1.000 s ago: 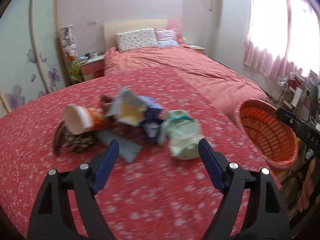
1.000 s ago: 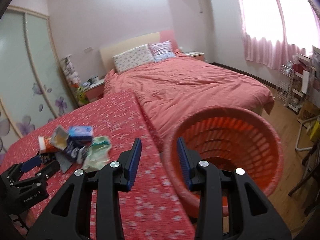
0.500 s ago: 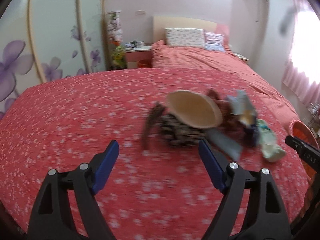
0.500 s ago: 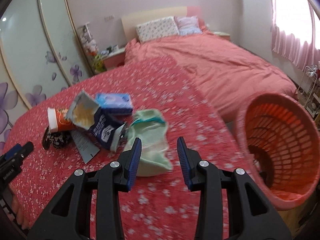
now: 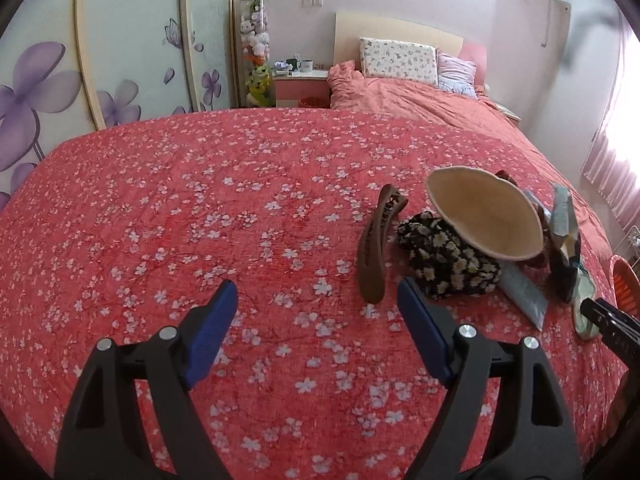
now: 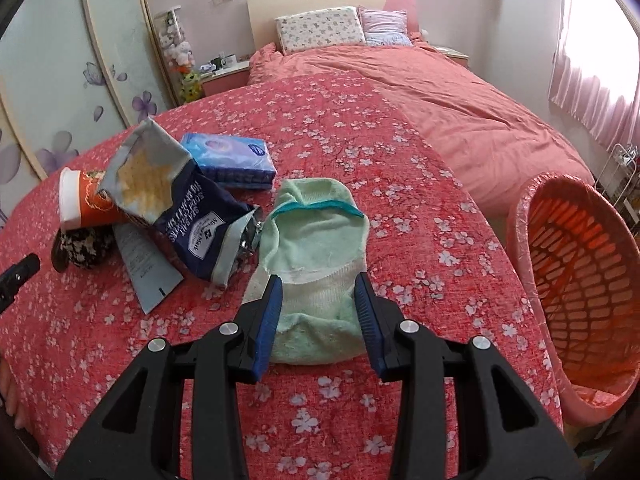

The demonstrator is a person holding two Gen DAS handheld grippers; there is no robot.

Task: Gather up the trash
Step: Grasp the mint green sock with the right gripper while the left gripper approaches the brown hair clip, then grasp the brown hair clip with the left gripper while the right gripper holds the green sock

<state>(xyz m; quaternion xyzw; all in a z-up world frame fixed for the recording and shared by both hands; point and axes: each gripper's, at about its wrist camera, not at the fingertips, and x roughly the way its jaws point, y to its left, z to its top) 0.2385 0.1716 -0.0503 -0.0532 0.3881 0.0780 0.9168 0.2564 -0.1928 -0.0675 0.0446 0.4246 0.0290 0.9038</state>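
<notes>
Right now my right gripper [image 6: 318,312] hangs over the sock [image 6: 316,248], jaws released and just widened, straddling the sock's near end with the pads not pressing it. That pale green sock lies flat on the red flowered cover [image 6: 360,128], toward its right edge. My left gripper [image 5: 316,320] stands wide open above bare cover, nothing between the jaws.

Just past my left jaws lie a brown hair clip [image 5: 376,244] and, beside it, a black floral bundle [image 5: 448,260]. A paper cup [image 6: 86,200] lies on its side against that bundle, its mouth toward my left camera. Left of the sock sits the trash: a torn dark blue snack bag [image 6: 180,200] standing open, with a flat grey-blue wrapper [image 6: 146,268] under its near side. Behind the bag rests a blue tissue pack [image 6: 230,160].

Off the cover's right edge stands an orange basket [image 6: 576,264], tilted in my view. Farther back are the pink bed [image 6: 460,108], pillows [image 6: 320,28] and nightstand [image 5: 300,84].
</notes>
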